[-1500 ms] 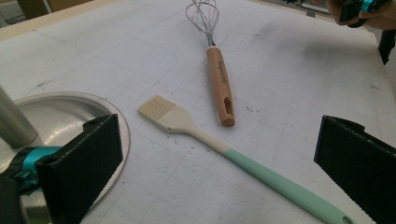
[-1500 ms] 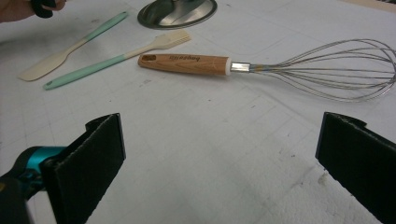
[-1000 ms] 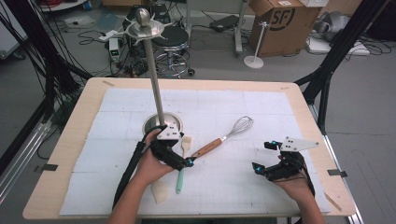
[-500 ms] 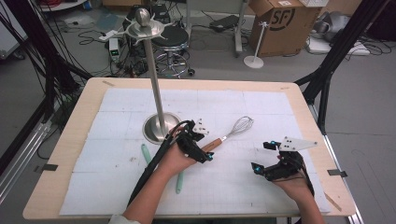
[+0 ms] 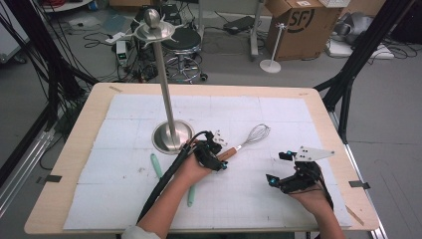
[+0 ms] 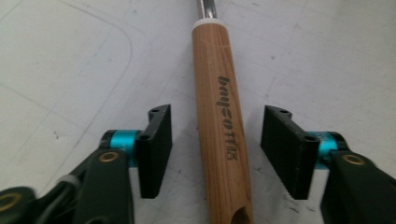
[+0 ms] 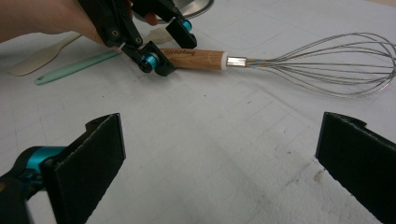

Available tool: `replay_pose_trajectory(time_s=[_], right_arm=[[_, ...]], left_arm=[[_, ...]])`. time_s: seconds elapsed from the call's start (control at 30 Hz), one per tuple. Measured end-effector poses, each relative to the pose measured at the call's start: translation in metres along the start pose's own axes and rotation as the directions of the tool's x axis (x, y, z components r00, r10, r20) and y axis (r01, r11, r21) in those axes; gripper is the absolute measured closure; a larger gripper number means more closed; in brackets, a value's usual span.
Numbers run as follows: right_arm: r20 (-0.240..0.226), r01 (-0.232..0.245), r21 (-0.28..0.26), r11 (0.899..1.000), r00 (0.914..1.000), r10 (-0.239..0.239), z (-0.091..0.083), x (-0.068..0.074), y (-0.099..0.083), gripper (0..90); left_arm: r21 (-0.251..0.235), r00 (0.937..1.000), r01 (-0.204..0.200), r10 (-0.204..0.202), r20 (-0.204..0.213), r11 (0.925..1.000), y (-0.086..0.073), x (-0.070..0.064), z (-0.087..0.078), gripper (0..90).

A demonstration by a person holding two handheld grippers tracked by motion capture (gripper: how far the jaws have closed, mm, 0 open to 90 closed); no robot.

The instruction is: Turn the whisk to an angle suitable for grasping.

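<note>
A whisk lies on the white mat, its wire head (image 5: 256, 133) pointing away to the right and its wooden handle (image 5: 231, 151) toward me. My left gripper (image 5: 219, 158) stands open at the near end of that handle. In the left gripper view the handle (image 6: 223, 121) runs up between the two jaws with a gap on either side of it, and the left gripper (image 6: 217, 119) touches nothing. My right gripper (image 5: 277, 168) rests open on the mat to the right. Its view looks across at the whisk (image 7: 322, 60) and the left gripper (image 7: 172, 44).
A tall metal stand with a round base (image 5: 171, 137) rises just left of the left hand. Two mint-green spatulas (image 5: 156, 165) (image 5: 191, 195) lie near the left forearm. The white mat (image 5: 124, 114) covers most of the wooden table (image 5: 74, 134).
My left gripper has moved right, from beside the stand's base and the spatulas to the whisk's handle, and now straddles it. The right gripper has stayed put.
</note>
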State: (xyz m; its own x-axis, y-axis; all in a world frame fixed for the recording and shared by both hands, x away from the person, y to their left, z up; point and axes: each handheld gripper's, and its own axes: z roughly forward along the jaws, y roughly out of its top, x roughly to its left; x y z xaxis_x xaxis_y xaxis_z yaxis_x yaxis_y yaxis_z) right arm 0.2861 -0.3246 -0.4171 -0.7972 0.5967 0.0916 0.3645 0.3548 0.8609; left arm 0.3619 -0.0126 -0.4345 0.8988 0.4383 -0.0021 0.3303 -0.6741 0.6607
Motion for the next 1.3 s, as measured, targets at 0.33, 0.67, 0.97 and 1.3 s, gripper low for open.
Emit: replay_pose_trajectory(time_s=[0.33,0.67,0.97,1.3], right_arm=[[-0.005,0.004,-0.005,1.000,1.0000,-0.004,-0.001,0.000,0.000,0.6],[-0.018,0.021,-0.018,1.000,0.9996,-0.021,-0.002,0.005,0.005,0.6],[-0.026,0.045,-0.031,0.999,0.9986,-0.046,-0.004,0.012,0.011,0.6],[-0.034,0.049,-0.033,0.998,0.9981,-0.051,-0.004,0.015,0.014,0.6]], left_arm=[[0.021,0.9962,-0.087,0.087,-0.006,0.9960,0.004,-0.016,-0.001,70.0],[0.043,0.9871,-0.143,0.140,0.079,0.9888,0.005,-0.037,-0.003,70.1],[0.023,0.9728,-0.176,0.170,0.157,0.9842,0.005,-0.061,-0.001,70.1],[0.004,0.9486,-0.216,0.209,0.237,0.9763,0.006,-0.085,0.001,69.8]])
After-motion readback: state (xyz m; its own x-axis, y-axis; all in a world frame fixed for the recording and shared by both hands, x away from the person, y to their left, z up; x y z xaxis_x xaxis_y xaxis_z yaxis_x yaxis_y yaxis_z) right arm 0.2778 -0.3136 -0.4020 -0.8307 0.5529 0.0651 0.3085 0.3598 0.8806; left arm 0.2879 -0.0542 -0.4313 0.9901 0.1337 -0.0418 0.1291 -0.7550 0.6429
